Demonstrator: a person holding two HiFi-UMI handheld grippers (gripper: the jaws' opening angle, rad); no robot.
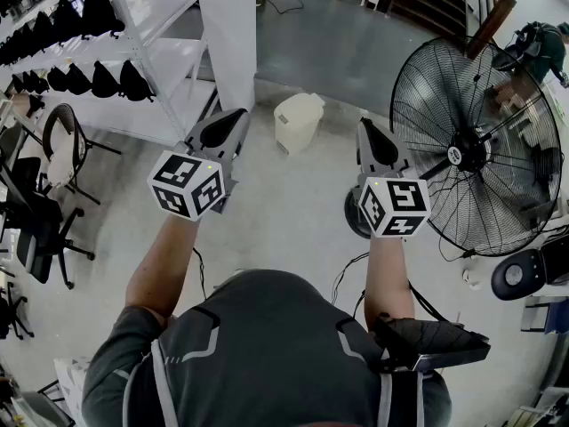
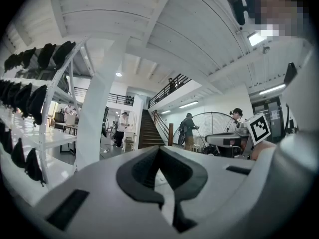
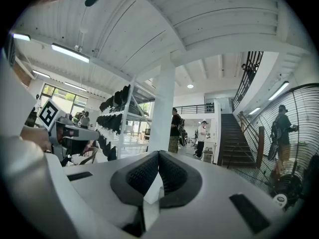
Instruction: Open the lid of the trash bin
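Ahead, boxy cream trash bin [image 1: 297,121], rounded top

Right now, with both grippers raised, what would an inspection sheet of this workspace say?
Surface: bare grey concrete floor.
Job's things: white trash bin stands on the floor ahead, lid looks closed, apart from both grippers.
Clutter: black office chairs at the left.
Grippers: left gripper and right gripper are held level, jaws shut, nothing between them.
Cables: black cable trails on the floor near the person.
Surroundings: large fan at the right, white shelving with dark items, white pillar, staircase and people in the distance.
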